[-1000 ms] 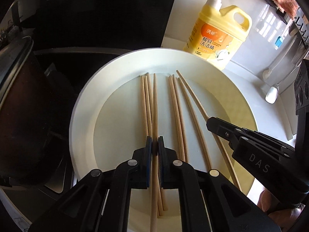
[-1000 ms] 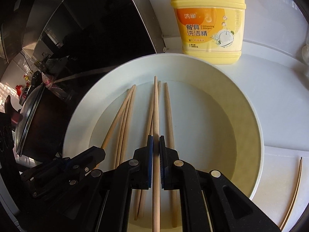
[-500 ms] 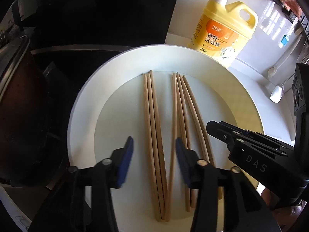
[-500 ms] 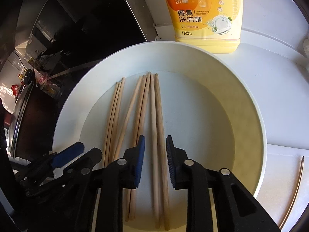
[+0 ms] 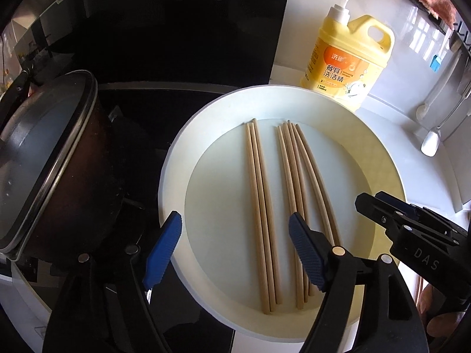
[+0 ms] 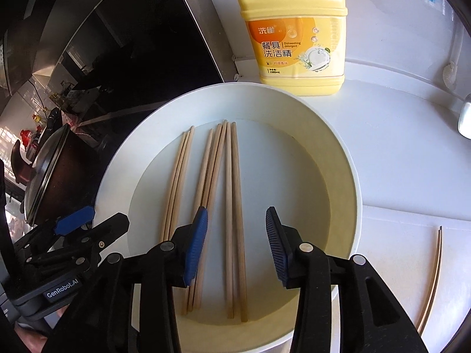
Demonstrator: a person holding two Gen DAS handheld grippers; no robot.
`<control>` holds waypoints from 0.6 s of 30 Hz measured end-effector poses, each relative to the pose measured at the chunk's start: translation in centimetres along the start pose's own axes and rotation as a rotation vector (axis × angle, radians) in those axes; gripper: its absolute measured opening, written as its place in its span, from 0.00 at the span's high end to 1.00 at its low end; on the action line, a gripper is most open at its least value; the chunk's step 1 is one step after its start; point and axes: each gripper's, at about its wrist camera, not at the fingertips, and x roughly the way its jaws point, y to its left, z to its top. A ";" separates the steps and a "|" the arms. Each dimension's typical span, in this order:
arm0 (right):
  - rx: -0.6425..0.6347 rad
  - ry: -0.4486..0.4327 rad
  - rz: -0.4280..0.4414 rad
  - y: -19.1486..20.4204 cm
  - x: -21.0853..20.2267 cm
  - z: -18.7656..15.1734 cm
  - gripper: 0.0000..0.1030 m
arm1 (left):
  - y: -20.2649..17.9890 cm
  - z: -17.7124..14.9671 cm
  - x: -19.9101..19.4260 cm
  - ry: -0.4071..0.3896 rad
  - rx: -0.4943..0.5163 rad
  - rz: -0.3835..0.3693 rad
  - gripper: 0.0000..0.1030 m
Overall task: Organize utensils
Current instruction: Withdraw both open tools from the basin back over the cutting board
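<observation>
2 grippers hang over the white bowl [image 5: 173, 182], and both have let go. The left gripper [image 5: 235, 248] has just been opening; its blue pads [image 5: 163, 247] now stand wide apart, with a tight bundle of chopsticks [image 5: 260, 206] lying flat on the bowl floor between them but not touched by either pad. The right gripper [image 6: 237, 247] has also just been opening, to a narrower gap, and holds nothing; 2 chopsticks [image 6: 234, 206] lie between its pads, free of them.

A second ago each claw was pinched shut on a stick and the chopsticks fanned loosely; now they lie in straighter, near-parallel groups running from 12 o'clock to 6 o'clock across the bowl. In the right wrist view there are 3 groups: a thin bundle toward 9 o'clock, a slightly slanted bundle in the middle, and the pair under the gripper. Both cameras now take in more of the bowl than they did then.

That suggests the gathering of these sticks is largely done and the hands are backing away. A further chopstick [image 6: 432, 279] lies outside the bowl on the white counter [image 6: 397, 158] at 3 o'clock in the right wrist view, so it probably comes next. The yellow detergent bottle [image 6: 297, 38] stands at 12 o'clock beyond the rim, and a dark lidded pot [image 5: 47, 158] sits at 9 o'clock in the left wrist view.
</observation>
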 end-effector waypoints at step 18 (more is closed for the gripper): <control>0.014 -0.133 -0.080 0.4 -6.4 -5.0 0.51 | -0.9 -1.7 -4.0 -0.080 0.098 -0.079 0.12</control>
